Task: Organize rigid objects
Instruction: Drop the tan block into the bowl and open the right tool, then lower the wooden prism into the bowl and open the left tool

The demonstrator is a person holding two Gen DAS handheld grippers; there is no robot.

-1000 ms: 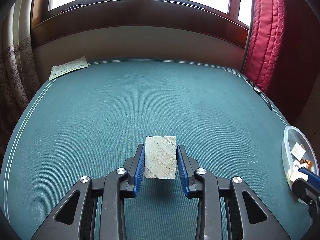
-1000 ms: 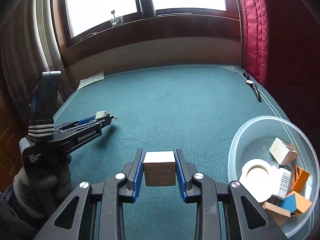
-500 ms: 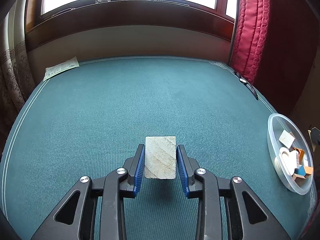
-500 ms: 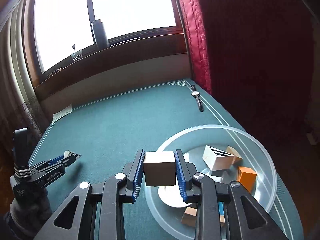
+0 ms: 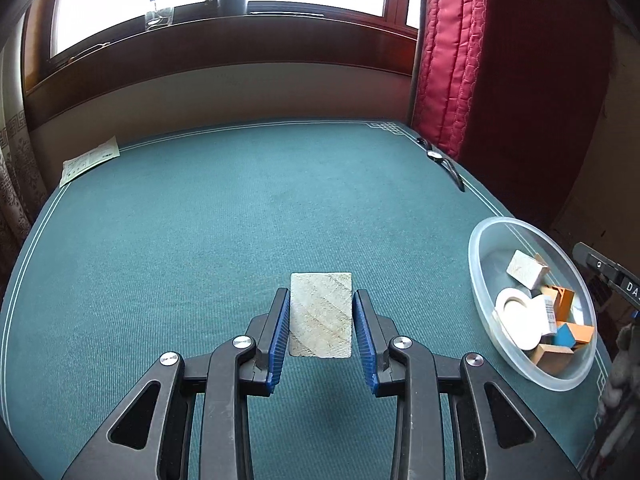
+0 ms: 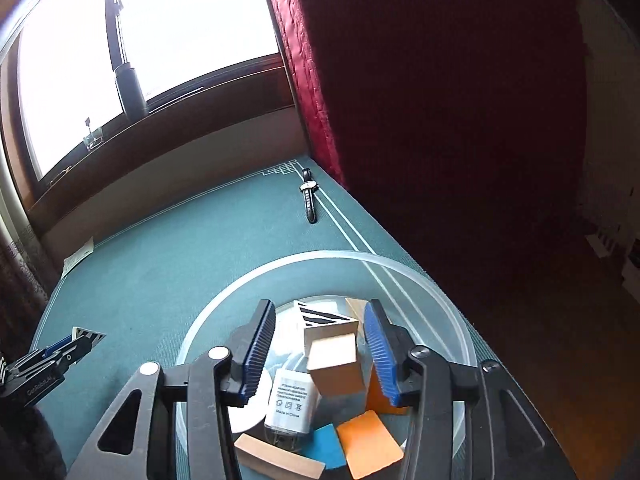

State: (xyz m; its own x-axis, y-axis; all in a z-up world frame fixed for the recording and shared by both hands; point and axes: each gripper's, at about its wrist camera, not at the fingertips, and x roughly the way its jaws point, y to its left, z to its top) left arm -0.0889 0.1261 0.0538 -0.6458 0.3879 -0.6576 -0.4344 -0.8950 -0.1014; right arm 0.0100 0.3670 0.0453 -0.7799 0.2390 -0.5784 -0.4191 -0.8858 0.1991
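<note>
My left gripper is shut on a pale wooden block and holds it above the green table cloth. The clear plastic bowl stands to its right. My right gripper hangs over that bowl and its jaws are opening. A light wooden cube sits loose between them, tilted, with neither pad touching it. Under it the bowl holds a white striped block, a white adapter, a tape roll and orange and blue blocks. The left gripper shows at the right wrist view's left edge.
A wristwatch lies near the table's far right corner, beside a red curtain. A paper sheet rests at the far left. The table's right edge runs just past the bowl, with dark floor beyond.
The right gripper swung right over the bowl, then its jaws parted and let go of the wooden cube. The left gripper carried its block to the right, toward the bowl.
</note>
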